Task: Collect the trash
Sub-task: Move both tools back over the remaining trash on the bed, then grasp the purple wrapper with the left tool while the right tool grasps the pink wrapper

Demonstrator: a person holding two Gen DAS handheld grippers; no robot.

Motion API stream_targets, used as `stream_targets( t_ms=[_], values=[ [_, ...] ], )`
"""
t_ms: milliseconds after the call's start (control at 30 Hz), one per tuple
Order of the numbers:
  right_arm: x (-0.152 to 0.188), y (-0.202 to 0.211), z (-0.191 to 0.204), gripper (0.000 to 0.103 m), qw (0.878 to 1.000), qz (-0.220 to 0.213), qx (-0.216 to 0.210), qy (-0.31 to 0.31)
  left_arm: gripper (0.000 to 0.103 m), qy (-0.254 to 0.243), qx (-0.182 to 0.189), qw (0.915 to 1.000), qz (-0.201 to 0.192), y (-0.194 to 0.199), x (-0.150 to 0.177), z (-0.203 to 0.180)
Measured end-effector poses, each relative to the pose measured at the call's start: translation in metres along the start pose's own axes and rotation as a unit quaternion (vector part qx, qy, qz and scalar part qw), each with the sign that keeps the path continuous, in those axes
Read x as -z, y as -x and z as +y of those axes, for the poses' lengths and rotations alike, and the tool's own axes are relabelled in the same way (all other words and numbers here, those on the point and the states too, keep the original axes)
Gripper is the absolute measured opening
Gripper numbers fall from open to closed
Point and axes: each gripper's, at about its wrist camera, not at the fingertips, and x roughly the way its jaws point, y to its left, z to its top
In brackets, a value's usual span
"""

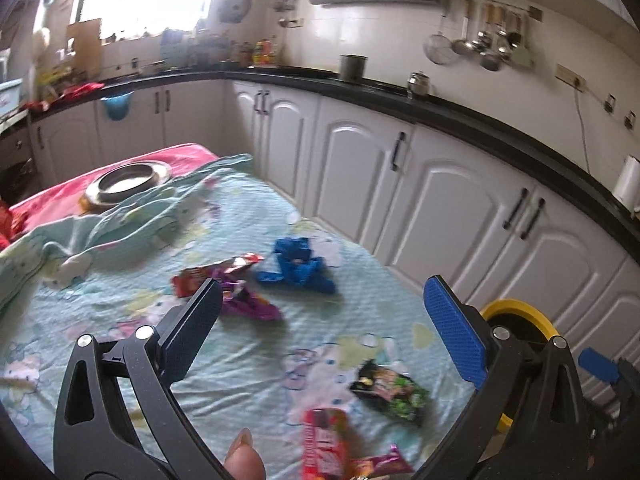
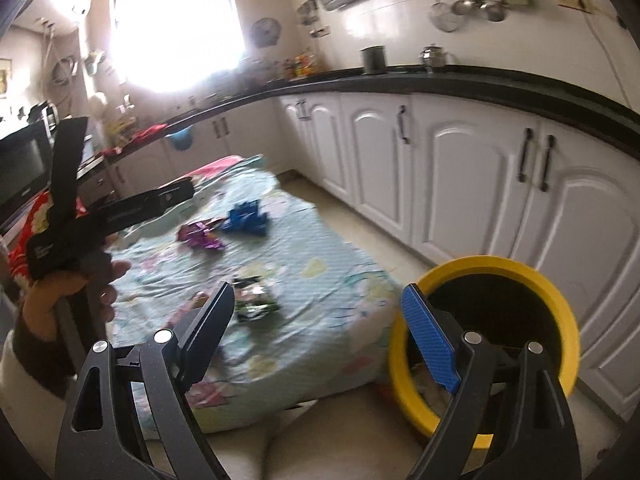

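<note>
1. grippers: left gripper (image 1: 322, 316) stands spread with nothing between its jaws, lower centre of the left wrist view; right gripper (image 2: 318, 320) likewise spread and empty, lower centre of the right wrist view.
2. surface: tabletop (image 1: 248, 344) covered by a pale green patterned cloth, white cabinets (image 1: 448, 196) along its right side.
3. trash on the cloth: blue crumpled bag (image 1: 298, 266) at centre; purple wrapper (image 1: 250, 302) and red wrapper (image 1: 192, 282) just left of it, touching each other; green-black packet (image 1: 390, 390) lower right; red packet (image 1: 324, 444) at bottom edge.
4. bin: yellow-rimmed bin (image 2: 486, 344) beside the tabletop, lower right, behind the right gripper.
5. other: metal plate (image 1: 124, 184) on the cloth, upper left.
</note>
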Motion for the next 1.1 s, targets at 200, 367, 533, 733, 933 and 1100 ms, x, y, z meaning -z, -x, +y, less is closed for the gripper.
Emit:
stream_targets(
  t_ms=[200, 367, 533, 733, 933, 1100],
  values=[
    [0.004, -0.018, 0.030, 0.083, 0.999, 0.022, -0.026, 0.018, 0.093, 0.022, -0.018, 0.9996, 0.001, -0.001, 0.002, 0.027],
    [0.009, -0.032, 0.048, 0.083, 0.998, 0.041, -0.037, 0.025, 0.093, 0.040, -0.032, 0.9987, 0.008, -0.007, 0.008, 0.045],
    [0.016, -0.047, 0.060, 0.083, 0.997, 0.064, -0.040, 0.029, 0.093, 0.055, -0.041, 0.9974, 0.019, -0.015, 0.014, 0.062],
    [0.024, -0.062, 0.066, 0.082, 0.995, 0.087, -0.047, 0.028, 0.093, 0.079, -0.046, 0.9953, 0.033, -0.028, 0.022, 0.078],
    [0.030, -0.074, 0.067, 0.078, 0.993, 0.105, -0.055, 0.026, 0.089, 0.099, -0.034, 0.9932, 0.050, -0.044, 0.027, 0.086],
    [0.033, -0.083, 0.069, 0.071, 0.990, 0.121, -0.062, 0.024, 0.075, 0.099, -0.019, 0.9930, 0.060, -0.057, 0.027, 0.086]
  ],
)
